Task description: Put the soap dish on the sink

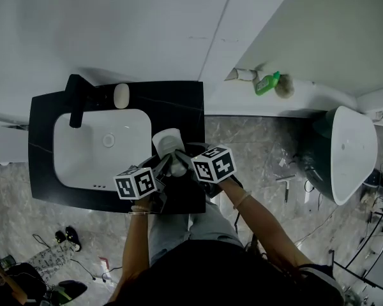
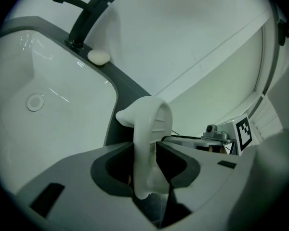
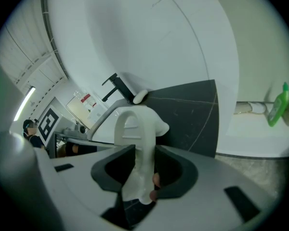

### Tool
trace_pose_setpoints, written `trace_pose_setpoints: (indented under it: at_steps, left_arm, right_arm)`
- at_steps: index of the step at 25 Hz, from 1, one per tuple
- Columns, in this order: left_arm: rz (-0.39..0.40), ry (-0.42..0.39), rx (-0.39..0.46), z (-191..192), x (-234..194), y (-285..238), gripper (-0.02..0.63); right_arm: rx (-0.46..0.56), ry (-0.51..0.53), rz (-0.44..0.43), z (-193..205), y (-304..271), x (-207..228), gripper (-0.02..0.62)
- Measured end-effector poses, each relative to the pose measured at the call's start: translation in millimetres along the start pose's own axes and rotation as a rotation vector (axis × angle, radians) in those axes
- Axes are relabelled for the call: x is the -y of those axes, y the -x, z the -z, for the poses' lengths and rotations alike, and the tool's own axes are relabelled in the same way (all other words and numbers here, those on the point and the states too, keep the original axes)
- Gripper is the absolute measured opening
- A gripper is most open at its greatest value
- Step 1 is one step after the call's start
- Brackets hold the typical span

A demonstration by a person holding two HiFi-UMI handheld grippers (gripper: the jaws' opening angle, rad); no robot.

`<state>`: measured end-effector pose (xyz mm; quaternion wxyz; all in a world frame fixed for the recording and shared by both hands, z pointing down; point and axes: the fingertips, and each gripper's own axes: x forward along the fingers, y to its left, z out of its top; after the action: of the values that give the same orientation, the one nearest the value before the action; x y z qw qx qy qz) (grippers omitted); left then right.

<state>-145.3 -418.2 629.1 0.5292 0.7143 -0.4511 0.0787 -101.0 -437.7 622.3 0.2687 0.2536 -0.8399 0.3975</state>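
A white soap dish (image 1: 168, 140) is held on edge over the right side of the black sink counter (image 1: 185, 107), just right of the white basin (image 1: 89, 148). My left gripper (image 1: 164, 169) is shut on the dish's near left edge. My right gripper (image 1: 182, 162) is shut on its near right edge. In the left gripper view the soap dish (image 2: 151, 124) stands upright between the pads of the left gripper (image 2: 147, 159). The right gripper view shows the soap dish (image 3: 133, 126) pinched the same way by the right gripper (image 3: 144, 165).
A black faucet (image 1: 75, 102) and a white bar of soap (image 1: 121, 95) sit at the counter's back edge. A green bottle (image 1: 266, 83) lies on the ledge to the right. A white tub (image 1: 351, 152) stands further right, and cables and shoes lie on the floor.
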Motion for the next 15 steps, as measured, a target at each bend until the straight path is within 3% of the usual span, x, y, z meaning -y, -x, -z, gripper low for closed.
trace_pose_setpoints:
  at_steps: [6, 10, 15]
  left_arm:
    - [-0.007, 0.001, 0.029, -3.7, -4.7, 7.1, 0.139]
    - [-0.004, 0.016, 0.049, -8.0, -7.4, 17.9, 0.170]
    - [-0.018, 0.000, 0.108, -17.9, 1.3, 44.5, 0.170]
  right_arm:
    - [-0.007, 0.013, 0.001, 0.6, -1.0, -1.8, 0.125]
    - [-0.006, 0.011, -0.008, 0.2, 1.5, -5.6, 0.174]
    - [0.037, 0.015, 0.025, -9.0, 19.5, -5.8, 0.184]
